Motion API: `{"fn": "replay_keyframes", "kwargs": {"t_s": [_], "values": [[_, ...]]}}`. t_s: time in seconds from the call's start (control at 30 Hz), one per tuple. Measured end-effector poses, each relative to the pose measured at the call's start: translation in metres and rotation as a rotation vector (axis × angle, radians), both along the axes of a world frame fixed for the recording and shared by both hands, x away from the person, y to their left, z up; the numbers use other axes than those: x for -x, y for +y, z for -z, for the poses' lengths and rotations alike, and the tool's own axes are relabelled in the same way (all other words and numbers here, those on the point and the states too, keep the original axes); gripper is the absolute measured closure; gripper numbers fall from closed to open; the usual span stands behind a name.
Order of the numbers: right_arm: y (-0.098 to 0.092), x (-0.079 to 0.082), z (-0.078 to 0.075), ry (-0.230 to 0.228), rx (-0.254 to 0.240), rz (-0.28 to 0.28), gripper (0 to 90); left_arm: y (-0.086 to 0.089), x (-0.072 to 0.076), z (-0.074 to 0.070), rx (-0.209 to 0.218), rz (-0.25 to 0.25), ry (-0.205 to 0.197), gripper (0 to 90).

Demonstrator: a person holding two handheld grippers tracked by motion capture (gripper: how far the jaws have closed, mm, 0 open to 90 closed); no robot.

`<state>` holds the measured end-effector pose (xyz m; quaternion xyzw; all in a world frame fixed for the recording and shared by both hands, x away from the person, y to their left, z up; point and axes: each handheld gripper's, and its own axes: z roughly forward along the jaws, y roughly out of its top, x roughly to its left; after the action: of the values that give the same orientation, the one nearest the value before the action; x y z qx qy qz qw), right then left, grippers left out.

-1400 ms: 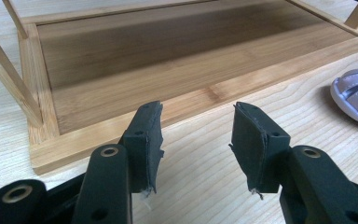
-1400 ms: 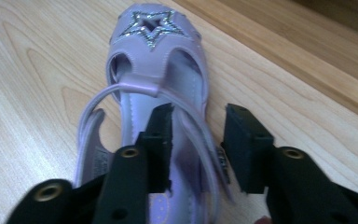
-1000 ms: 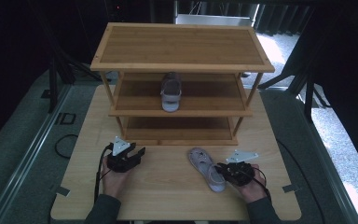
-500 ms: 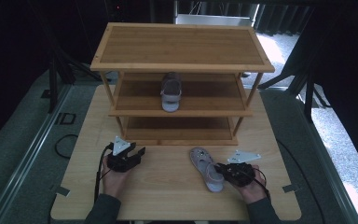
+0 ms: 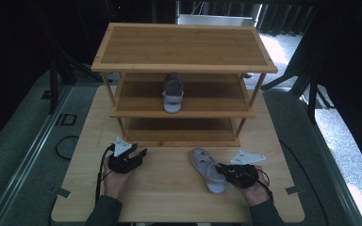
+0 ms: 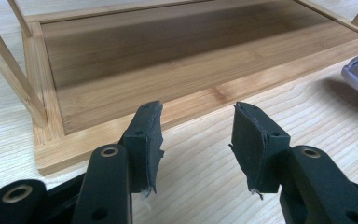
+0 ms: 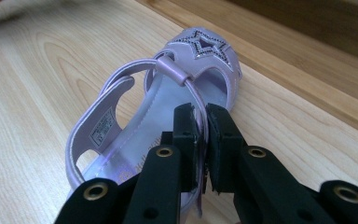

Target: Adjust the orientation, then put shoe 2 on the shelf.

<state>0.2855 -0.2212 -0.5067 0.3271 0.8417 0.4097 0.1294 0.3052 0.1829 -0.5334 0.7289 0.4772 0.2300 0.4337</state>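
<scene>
Lilac sandal (image 7: 168, 107) on table (image 5: 169, 188), its side strap pinched betw. closed jaws of R gripper (image 7: 200, 116) for lifting, judged bound for shoe rack (image 5: 184, 110) w/ its mate (image 5: 173, 92); L gripper (image 6: 196, 126) held idle, jaws apart, empty, sandal to its right.

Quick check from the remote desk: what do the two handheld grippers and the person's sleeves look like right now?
Both grippers, left gripper and right gripper, are black, each topped by a grey three-cornered plate and trailing a black cable. Up close, the jaws are black bars with brass-coloured rivets and dark foam pads frayed at the edges. The sleeves are dark grey-green.
</scene>
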Motion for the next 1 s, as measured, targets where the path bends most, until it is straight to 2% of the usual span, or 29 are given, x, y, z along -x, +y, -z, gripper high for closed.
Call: {"fn": "replay_keyframes", "kwargs": {"t_s": [0.4, 0.77, 1.0], "values": [[0.002, 0.0, -0.01, -0.009, -0.018, -0.014, 83.0, 0.003, 0.0, 0.0, 0.002, -0.009, 0.003, 53.2], [0.003, -0.005, -0.031, -0.034, -0.051, -0.045, 83.0, 0.004, 0.0, 0.002, 0.001, -0.013, 0.008, 53.2], [0.005, -0.009, -0.041, -0.05, -0.053, -0.066, 83.0, 0.005, 0.0, 0.002, 0.005, -0.018, 0.007, 53.2]]}}
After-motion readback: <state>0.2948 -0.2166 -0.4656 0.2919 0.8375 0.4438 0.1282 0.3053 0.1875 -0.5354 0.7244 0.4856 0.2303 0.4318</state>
